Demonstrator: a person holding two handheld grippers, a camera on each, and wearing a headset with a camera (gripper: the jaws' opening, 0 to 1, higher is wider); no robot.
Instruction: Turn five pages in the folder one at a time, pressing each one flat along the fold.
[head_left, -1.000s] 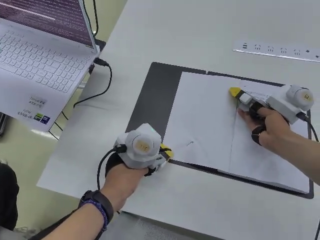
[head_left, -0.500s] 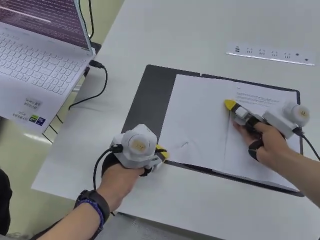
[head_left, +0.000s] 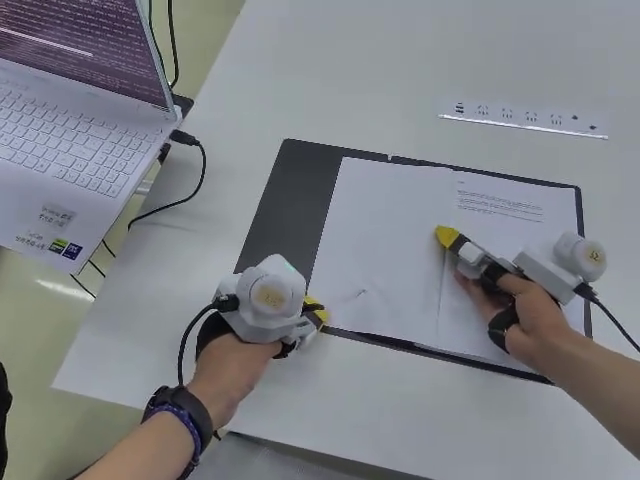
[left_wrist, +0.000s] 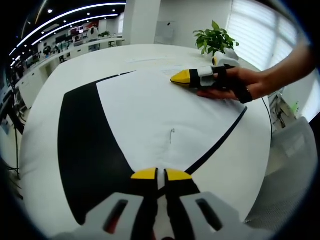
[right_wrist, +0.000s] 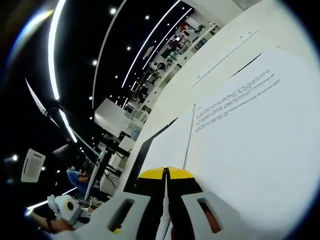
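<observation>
A black folder lies open on the white table, with a blank turned page on its left and a printed page on its right. My right gripper is shut, its yellow tips pressed down on the fold between the two pages, about midway along it. In the right gripper view the shut tips rest on the fold, with the printed page beyond them. My left gripper is shut at the near left corner of the blank page, its tips at the page's edge.
An open laptop sits at the far left, with a black cable running toward the folder. A white power strip lies beyond the folder. A potted plant stands at the table's far end.
My right gripper has slid along the fold toward the near edge of the folder. The left gripper has stayed at the page corner. The head camera has shifted.
</observation>
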